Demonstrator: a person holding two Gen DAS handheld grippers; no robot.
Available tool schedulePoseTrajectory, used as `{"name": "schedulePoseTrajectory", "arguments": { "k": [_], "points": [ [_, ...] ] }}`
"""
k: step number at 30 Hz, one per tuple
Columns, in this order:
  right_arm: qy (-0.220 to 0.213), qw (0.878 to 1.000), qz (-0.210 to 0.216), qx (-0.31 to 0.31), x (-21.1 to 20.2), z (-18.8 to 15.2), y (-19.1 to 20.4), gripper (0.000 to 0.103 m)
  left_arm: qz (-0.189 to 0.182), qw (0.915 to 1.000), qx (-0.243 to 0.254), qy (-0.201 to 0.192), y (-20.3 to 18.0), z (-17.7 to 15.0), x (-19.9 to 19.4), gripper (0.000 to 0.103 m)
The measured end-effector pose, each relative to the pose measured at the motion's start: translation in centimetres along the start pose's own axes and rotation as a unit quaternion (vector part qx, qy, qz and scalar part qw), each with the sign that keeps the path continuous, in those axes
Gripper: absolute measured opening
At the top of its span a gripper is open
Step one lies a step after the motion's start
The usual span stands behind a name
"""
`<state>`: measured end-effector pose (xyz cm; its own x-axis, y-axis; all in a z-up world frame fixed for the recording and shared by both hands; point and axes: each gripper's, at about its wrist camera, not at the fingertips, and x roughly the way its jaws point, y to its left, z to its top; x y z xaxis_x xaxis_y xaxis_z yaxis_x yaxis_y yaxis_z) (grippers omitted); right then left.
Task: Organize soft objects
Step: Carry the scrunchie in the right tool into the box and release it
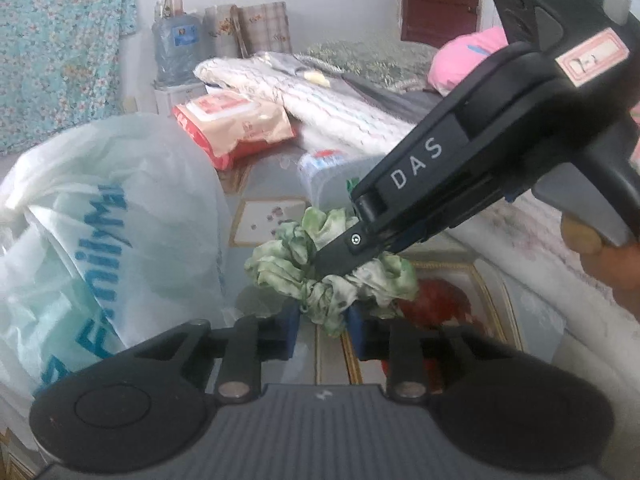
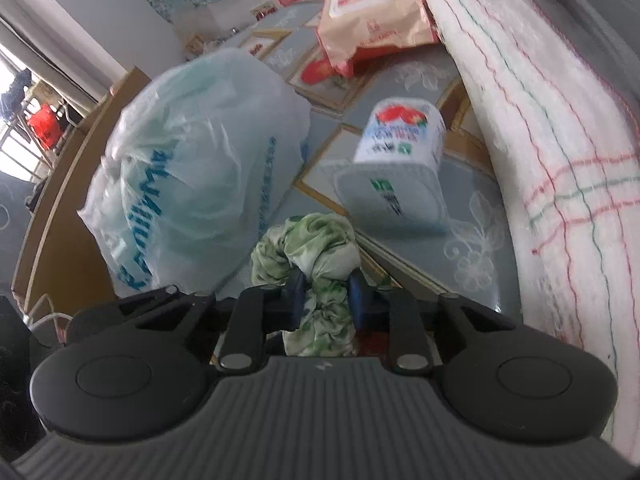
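left gripper: you've got it pinched on the near edge of the green scrunchie
right gripper: clamped on the same scrunchie too
plastic bag: sitting just left of it

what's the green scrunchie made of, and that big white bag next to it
Green scrunchie: looks like satin-type fabric, with soft sheen, gathered ruffles and mottled green-and-white dye. White bag: thin plastic film, translucent, crinkled and glossy, with blue print.

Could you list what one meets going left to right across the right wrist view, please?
Plastic bag → green scrunchie → white tub → striped blanket.
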<state>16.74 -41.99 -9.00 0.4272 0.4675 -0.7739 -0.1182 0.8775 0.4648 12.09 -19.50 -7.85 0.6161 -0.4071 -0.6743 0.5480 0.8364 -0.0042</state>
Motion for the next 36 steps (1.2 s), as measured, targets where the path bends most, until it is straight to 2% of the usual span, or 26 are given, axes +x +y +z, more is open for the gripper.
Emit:
{"name": "schedulePoseTrajectory", "arguments": {
  "k": [11,16,22,29,33,36],
  "points": [
    [-0.072,0.996,0.049,-0.012,-4.7,1.6,3.8,0.021,0.026,0.9957,-0.023,-0.085,1.1,2.6,-4.8,0.026],
    [-0.107,0.991,0.071,-0.037,-6.7,3.1,6.3,0.021,0.057,0.9901,-0.021,-0.126,1.6,4.4,-7.0,0.026],
    [-0.131,0.983,0.103,-0.07,-8.2,5.3,10.2,0.021,0.091,0.9808,-0.043,-0.167,3.4,6.3,-10.1,0.026],
    [-0.122,0.966,0.189,-0.126,-7.6,7.6,17.9,0.021,0.173,0.9616,-0.064,-0.203,6.7,6.0,-16.8,0.026],
    [-0.08,0.951,0.249,-0.165,-4.9,8.8,24.3,0.022,0.221,0.9514,-0.082,-0.197,10.0,4.2,-20.8,0.026],
    [-0.031,0.943,0.272,-0.188,-1.9,9.1,28.9,0.023,0.233,0.9504,-0.115,-0.171,13.2,2.5,-23.2,0.026]
  ]
}}
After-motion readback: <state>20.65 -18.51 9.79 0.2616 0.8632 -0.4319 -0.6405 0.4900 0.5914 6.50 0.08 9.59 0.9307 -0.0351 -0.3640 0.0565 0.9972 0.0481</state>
